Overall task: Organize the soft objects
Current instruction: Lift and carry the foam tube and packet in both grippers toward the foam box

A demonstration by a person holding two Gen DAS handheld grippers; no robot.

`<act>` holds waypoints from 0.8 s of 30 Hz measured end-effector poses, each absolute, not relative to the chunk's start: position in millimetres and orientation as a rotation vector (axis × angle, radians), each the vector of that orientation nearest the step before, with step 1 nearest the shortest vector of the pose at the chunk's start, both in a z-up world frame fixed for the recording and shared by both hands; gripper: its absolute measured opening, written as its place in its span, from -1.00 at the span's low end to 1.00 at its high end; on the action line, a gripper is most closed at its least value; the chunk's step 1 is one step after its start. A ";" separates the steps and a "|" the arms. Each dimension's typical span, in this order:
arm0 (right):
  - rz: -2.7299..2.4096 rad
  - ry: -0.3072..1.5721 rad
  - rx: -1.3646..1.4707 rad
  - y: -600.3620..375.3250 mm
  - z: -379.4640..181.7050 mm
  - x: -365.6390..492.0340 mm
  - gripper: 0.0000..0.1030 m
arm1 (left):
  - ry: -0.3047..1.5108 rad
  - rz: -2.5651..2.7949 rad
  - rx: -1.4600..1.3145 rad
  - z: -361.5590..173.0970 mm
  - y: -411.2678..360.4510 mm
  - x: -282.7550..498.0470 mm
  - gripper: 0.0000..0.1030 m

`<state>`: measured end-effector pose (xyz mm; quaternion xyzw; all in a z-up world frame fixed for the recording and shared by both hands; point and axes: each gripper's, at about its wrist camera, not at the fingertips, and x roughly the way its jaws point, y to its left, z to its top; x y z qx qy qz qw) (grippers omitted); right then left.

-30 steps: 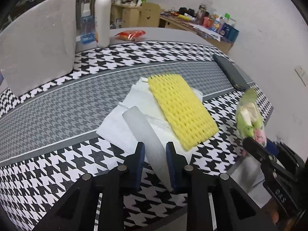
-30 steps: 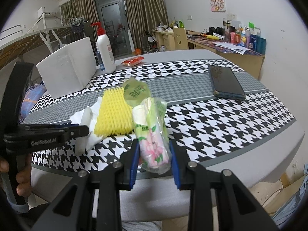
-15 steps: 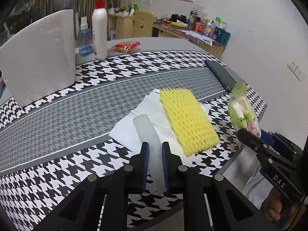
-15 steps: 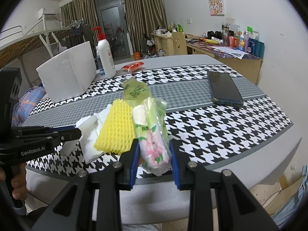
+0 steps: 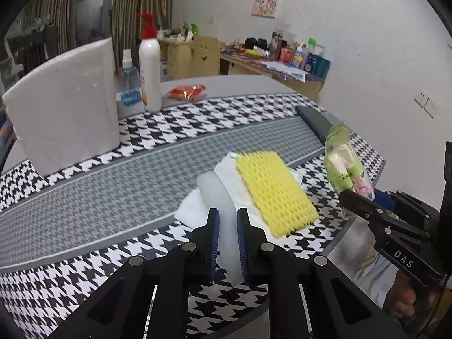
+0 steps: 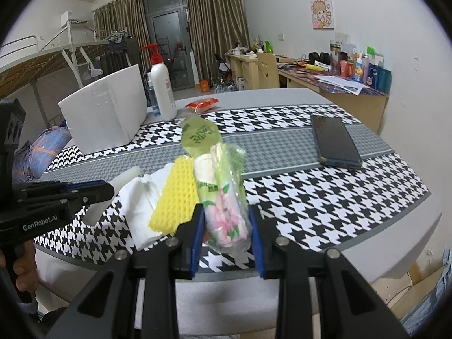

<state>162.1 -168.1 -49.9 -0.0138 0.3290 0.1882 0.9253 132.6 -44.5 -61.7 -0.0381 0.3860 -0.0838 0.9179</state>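
Note:
My left gripper (image 5: 227, 220) is shut on a white foam strip (image 5: 217, 195) and holds it above the table's front edge; the strip shows in the right wrist view (image 6: 124, 180) too. My right gripper (image 6: 224, 220) is shut on a green tissue pack (image 6: 223, 192) with a pink flower print, held upright above the front edge; it also shows in the left wrist view (image 5: 346, 169). A yellow foam net (image 5: 274, 189) lies on white tissue paper (image 5: 195, 209) on the houndstooth cloth (image 5: 113, 186), between the two grippers.
A white foam block (image 5: 67, 104) stands at the back left, with a pump bottle (image 5: 149, 67) and a small blue bottle (image 5: 128, 84) beside it. A red snack packet (image 5: 186, 91) lies behind. A dark phone (image 6: 334, 141) lies at the right.
The left gripper has closed tighter on the foam strip and lifted it back off the tissue paper. The right gripper keeps the tissue pack, nearly still.

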 end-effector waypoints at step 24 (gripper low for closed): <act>0.487 0.600 -0.060 -126.9 -20.7 175.9 -0.32 | 0.642 -0.050 -0.050 -23.5 -1.1 126.0 -0.73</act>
